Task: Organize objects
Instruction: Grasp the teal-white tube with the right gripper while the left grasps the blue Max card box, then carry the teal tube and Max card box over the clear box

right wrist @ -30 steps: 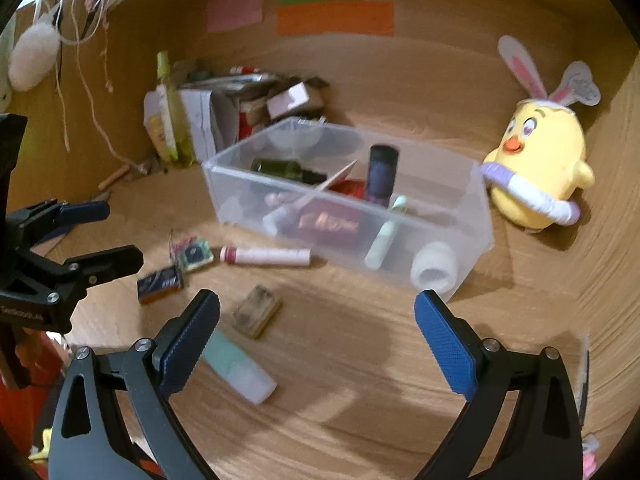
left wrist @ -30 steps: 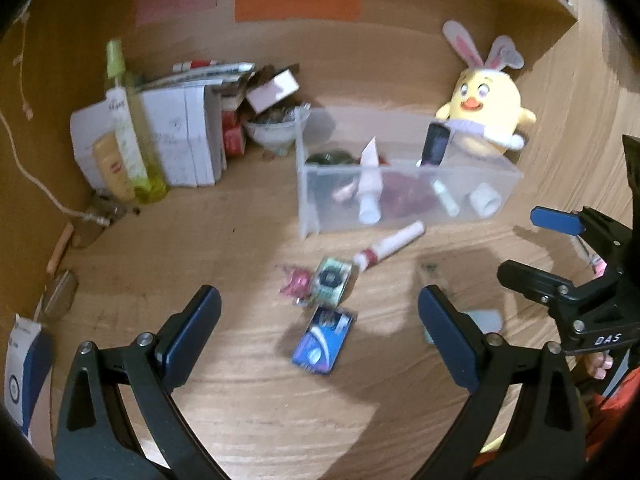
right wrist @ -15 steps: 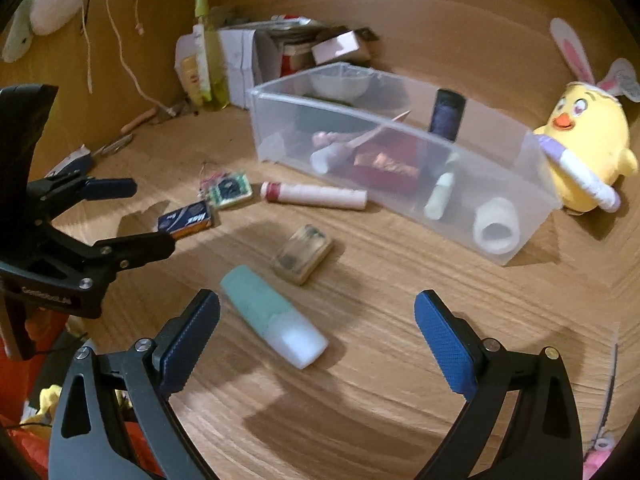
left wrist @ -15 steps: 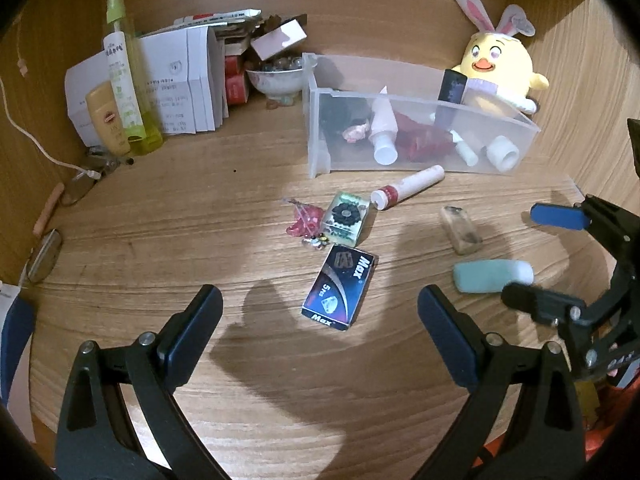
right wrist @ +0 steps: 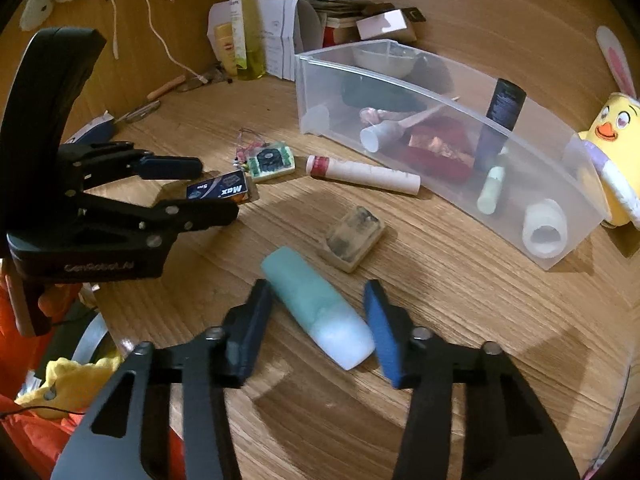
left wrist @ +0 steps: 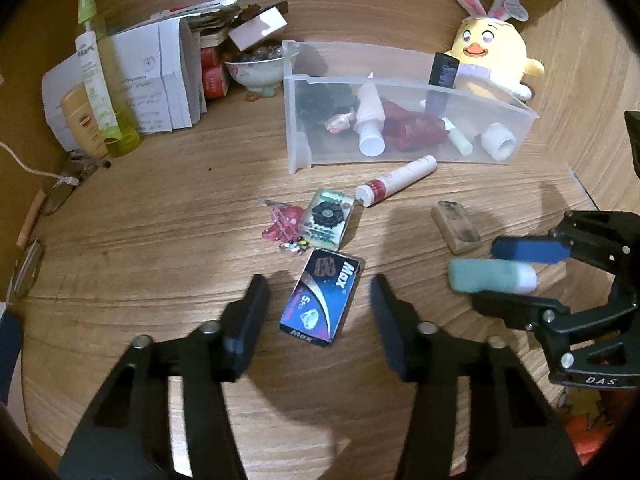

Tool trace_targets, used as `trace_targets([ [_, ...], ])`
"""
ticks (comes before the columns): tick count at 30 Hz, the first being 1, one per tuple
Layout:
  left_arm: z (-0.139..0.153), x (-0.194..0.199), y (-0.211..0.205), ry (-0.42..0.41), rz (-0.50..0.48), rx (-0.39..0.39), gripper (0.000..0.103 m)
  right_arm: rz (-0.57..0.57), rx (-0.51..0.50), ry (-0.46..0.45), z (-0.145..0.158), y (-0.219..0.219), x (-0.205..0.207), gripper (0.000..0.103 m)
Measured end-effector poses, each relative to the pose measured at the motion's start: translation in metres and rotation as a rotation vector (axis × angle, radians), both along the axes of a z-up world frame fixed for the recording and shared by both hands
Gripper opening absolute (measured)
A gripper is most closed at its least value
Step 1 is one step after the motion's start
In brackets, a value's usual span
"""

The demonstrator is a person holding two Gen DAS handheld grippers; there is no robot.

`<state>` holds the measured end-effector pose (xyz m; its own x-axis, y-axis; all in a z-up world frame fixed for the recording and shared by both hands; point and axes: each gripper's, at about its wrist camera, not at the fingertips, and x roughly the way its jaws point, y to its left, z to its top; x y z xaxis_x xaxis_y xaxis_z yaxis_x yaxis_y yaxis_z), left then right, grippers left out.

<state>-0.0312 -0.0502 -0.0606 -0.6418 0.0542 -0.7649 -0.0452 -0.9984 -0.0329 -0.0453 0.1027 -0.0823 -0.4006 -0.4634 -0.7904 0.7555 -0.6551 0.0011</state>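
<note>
Two down-tilted grippers, fingers narrowing unpressed: left gripper [left wrist: 318,316] astride blue box [left wrist: 322,297], right gripper [right wrist: 320,324] astride teal tube [right wrist: 318,306].

Both pairs of tongs are motion-blurred at the fingertips, so whether the right tongs [right wrist: 318,330] press the teal tube [right wrist: 316,308] cannot be told, nor whether the left tongs [left wrist: 318,316] touch the blue box [left wrist: 322,298]. The plush chick [right wrist: 612,152] is cut by the right-wrist picture's edge. Small print on the papers [left wrist: 156,88] is unreadable.
</note>
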Motion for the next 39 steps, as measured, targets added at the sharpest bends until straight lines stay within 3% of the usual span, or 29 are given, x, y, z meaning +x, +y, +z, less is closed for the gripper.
trace_targets([
  [2,0.0,0.001,0.0,0.005,-0.006,0.003,0.036,0.004,-0.002,0.001,0.0,0.0,0.001,0.027],
  [5,0.001,0.002,0.001,0.007,-0.012,0.014,0.027,0.015,-0.01,0.001,0.001,0.001,0.004,0.023],
  [13,0.005,0.014,0.008,0.027,0.001,0.021,0.027,-0.007,-0.06,-0.002,0.006,0.012,0.008,0.023],
  [21,0.027,0.024,0.019,0.108,-0.005,0.002,0.027,-0.059,-0.136,0.02,0.025,0.033,0.004,0.023],
  [39,0.076,0.007,0.039,0.28,-0.024,0.054,0.027,-0.195,-0.229,0.15,0.075,0.073,-0.018,0.023],
])
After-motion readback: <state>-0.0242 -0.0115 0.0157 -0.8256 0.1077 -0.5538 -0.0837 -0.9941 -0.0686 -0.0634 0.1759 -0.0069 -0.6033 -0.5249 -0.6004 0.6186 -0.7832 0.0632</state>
